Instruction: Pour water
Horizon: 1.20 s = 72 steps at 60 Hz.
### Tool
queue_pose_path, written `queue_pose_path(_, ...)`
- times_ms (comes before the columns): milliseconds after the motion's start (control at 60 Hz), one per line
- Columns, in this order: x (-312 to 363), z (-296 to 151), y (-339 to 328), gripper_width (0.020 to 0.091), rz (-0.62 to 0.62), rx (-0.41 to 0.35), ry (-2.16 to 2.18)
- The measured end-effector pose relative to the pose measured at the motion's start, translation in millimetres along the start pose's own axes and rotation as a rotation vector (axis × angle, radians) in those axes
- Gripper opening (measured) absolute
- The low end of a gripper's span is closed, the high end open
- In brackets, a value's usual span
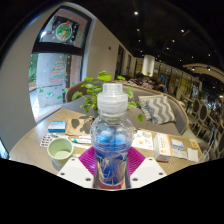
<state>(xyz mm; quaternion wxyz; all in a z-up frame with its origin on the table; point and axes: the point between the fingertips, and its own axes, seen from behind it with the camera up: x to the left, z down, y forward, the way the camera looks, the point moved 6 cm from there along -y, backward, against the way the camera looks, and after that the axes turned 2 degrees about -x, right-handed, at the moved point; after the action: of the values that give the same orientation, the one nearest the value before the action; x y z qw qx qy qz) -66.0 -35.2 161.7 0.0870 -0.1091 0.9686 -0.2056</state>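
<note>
The claw holds a bottle upright, its pink pads pressed against both sides of the lower body. The bottle is clear plastic with a white cap and a blue label, and it hides most of what lies straight ahead. Just beside the left finger, a pale green cup stands on the counter, open end up; whether it holds anything cannot be told. Beyond the bottle, a leafy plant rises. Cards or booklets lie on the counter to the right of the bottle, near the far edge.
</note>
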Motion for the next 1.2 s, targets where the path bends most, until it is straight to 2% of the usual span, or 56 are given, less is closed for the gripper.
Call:
queue_pose_path(183,-1,47,21,0.0356,-0.050,0.005,0.097)
queue_pose_path(217,-2,47,21,0.0359,-0.050,-0.029,0.101)
queue_pose_path(283,-2,52,18,0.0361,-0.049,-0.051,0.120)
queue_pose_path(367,-7,53,18,0.0392,-0.043,-0.074,0.170)
queue_pose_path(483,-10,53,17,0.0477,-0.038,-0.070,0.188)
queue_pose_path(533,-9,61,19,0.0541,-0.044,-0.019,0.194)
queue_pose_path(567,-6,66,18,0.0645,-0.047,0.025,0.193)
queue_pose_path(617,-4,73,14,0.0855,-0.052,0.066,0.189)
queue_pose_path(633,-4,75,12,0.0868,-0.047,0.078,0.187)
queue_pose_path(667,-2,79,6,0.0848,-0.046,0.106,0.181)
queue_pose_path(867,12,73,-71,0.0854,0.011,0.198,0.155)
queue_pose_path(950,23,58,-116,0.0854,0.048,0.216,0.148)
queue_pose_path(1200,57,22,-235,0.0851,0.142,0.204,0.173)
